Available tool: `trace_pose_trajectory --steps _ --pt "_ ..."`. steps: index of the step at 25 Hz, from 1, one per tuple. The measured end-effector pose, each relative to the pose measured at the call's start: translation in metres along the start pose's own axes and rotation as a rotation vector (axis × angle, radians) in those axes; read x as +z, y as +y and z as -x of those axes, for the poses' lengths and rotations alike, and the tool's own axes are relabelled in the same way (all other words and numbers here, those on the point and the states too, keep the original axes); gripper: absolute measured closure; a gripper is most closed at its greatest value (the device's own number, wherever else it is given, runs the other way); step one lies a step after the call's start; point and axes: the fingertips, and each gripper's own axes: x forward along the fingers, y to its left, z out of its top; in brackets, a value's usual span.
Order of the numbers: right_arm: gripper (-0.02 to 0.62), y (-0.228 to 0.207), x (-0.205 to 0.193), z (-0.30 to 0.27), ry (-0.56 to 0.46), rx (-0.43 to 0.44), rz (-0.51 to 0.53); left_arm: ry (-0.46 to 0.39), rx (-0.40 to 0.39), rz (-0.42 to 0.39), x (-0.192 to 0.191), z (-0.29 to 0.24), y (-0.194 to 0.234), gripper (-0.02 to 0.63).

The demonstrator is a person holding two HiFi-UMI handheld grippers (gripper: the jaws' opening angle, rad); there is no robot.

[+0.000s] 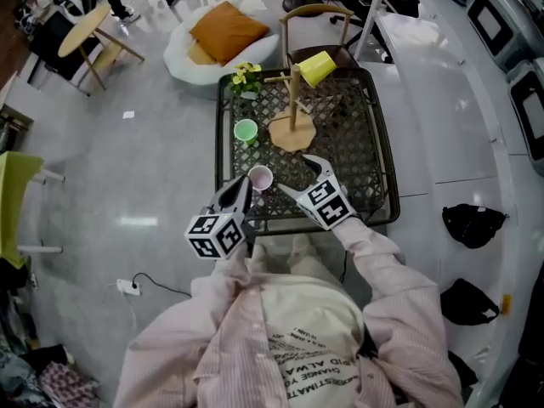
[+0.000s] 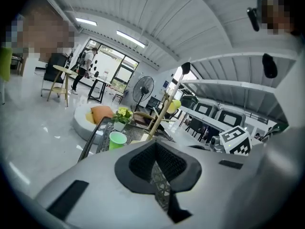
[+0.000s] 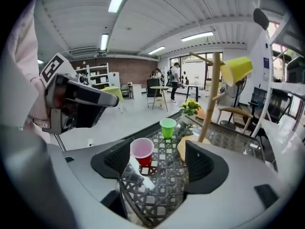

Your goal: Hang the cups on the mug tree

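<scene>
Grey polished floor surrounds a black metal lattice table (image 1: pixel 357 168), and the person stands at its near edge with both grippers over that edge.

The left gripper (image 1: pixel 244 185) has its jaws drawn together with nothing between them. Its own view shows only a sliver of lattice through the pads. The right gripper (image 1: pixel 297 175) has its jaws spread wide and empty, with bare lattice between them.

A red plastic cup with a pale pink inside (image 1: pixel 260 178) stands upright and mouth up near the near edge, left of the table's middle. It sits between the two grippers, just beside the left one's tip. From the right gripper it lies a little ahead and towards its left jaw (image 3: pixel 142 151). The cup's long axis is vertical, so the open jaws would meet its side wall. The left gripper is nearer, but the right one is my guess for the pick, since it is open and already faces the cup.

A light green plastic cup (image 1: pixel 246 130) stands upright further in, towards the left edge. Just right of it is the wooden mug tree on its round base (image 1: pixel 291 132), about mid-table. A yellow plastic cup (image 1: pixel 316 66) already hangs tilted on an upper peg. A small pot of yellow flowers (image 1: pixel 246 76) sits at the far left corner.
</scene>
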Motion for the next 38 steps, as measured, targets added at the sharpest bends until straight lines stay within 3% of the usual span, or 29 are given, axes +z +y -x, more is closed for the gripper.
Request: trace_pose_trajectory --steps 7,20,30,38 --pt "0.262 0.036 -0.037 -0.037 0.024 0.013 -0.115 0.104 -0.022 0.033 -0.033 0.008 0.032 0.609" --pt "0.262 0.046 -0.067 -0.099 -0.016 -0.106 -0.24 0.219 -0.08 0.052 -0.073 -0.002 0.08 0.609" --pt "0.262 0.042 -0.072 -0.124 -0.027 -0.215 -0.241 0.24 -0.1 0.05 -0.082 -0.007 0.103 0.609" --pt "0.265 0.041 -0.061 -0.134 -0.048 -0.21 -0.223 0.215 -0.058 0.09 -0.083 -0.011 0.109 0.609"
